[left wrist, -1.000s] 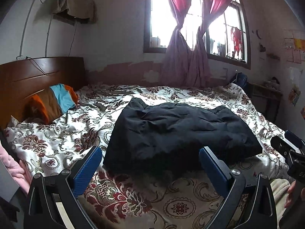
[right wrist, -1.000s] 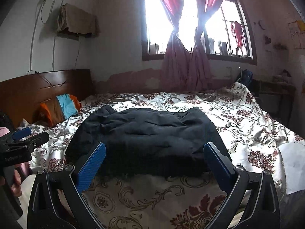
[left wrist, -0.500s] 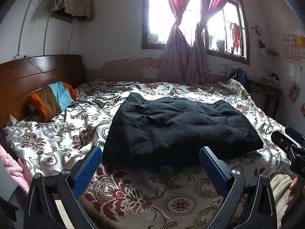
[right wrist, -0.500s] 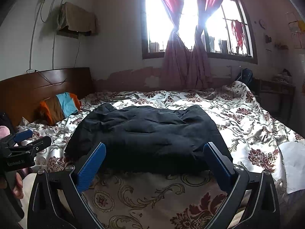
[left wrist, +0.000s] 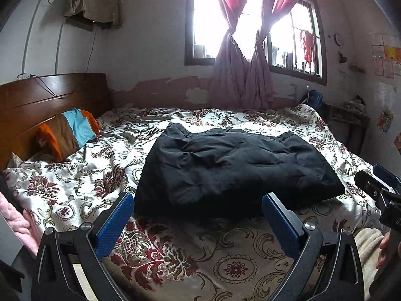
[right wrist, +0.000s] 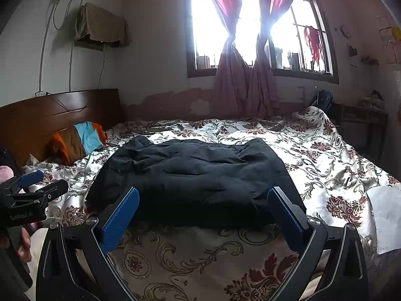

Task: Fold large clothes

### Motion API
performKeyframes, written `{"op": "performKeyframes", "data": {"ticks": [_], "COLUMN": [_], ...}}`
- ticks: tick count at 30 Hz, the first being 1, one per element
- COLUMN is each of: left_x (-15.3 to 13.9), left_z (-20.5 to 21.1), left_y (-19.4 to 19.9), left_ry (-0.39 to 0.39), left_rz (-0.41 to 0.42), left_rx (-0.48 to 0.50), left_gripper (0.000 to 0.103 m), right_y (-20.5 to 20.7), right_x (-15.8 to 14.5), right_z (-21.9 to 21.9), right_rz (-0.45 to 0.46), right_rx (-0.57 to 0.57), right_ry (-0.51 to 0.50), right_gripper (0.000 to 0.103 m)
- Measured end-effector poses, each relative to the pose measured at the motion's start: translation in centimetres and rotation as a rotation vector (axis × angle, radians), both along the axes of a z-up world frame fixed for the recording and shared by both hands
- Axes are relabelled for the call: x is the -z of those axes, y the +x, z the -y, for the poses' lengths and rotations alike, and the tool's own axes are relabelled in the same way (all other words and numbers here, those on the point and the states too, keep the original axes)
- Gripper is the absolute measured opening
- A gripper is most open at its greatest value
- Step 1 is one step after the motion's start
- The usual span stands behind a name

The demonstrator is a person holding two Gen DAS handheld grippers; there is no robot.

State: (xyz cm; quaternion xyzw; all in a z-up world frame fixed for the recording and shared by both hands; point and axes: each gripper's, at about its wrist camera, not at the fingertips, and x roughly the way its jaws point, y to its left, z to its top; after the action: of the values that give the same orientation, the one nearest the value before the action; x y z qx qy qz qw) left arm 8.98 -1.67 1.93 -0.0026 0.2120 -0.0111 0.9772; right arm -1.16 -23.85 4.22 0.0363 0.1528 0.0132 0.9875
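A dark navy padded garment [left wrist: 233, 168] lies folded into a broad rectangle in the middle of the bed; it also shows in the right wrist view [right wrist: 195, 175]. My left gripper [left wrist: 198, 208] is open and empty, held back from the garment's near edge above the bedspread. My right gripper [right wrist: 204, 203] is open and empty too, just short of the same near edge. Each gripper shows at the side of the other's view: the right one [left wrist: 376, 188] and the left one [right wrist: 32, 188].
The bed has a floral bedspread [left wrist: 75, 180] and a wooden headboard [left wrist: 37, 100] on the left. An orange, brown and blue pillow [left wrist: 67, 133] lies by the headboard. A curtained window [right wrist: 250, 37] is behind the bed. A white sheet [right wrist: 386, 215] lies at the right edge.
Both grippers have drawn back and risen slightly from the garment, staying open. The garment has not moved.
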Motion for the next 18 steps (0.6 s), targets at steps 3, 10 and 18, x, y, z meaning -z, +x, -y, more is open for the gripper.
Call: {"op": "performKeyframes", "data": {"ticks": [3, 10, 18], "left_x": [-0.02, -0.07, -0.08], "left_z": [0.00, -0.05, -0.13], "left_y": [-0.06, -0.03, -0.08], "left_ry": [0.001, 0.001, 0.002], "left_rz": [0.000, 0.002, 0.003], "left_rx": [0.002, 0.004, 0.005], "left_gripper": [0.103, 0.103, 0.103], "right_y": [-0.06, -0.10, -0.16], "right_x": [-0.02, -0.04, -0.13], "right_z": [-0.08, -0.16, -0.30], "right_rz": [0.002, 0.002, 0.001], "right_rx": [0.000, -0.001, -0.001], "right_ry": [-0.001, 0.000, 0.001], "right_gripper": [0.101, 0.101, 0.101]}}
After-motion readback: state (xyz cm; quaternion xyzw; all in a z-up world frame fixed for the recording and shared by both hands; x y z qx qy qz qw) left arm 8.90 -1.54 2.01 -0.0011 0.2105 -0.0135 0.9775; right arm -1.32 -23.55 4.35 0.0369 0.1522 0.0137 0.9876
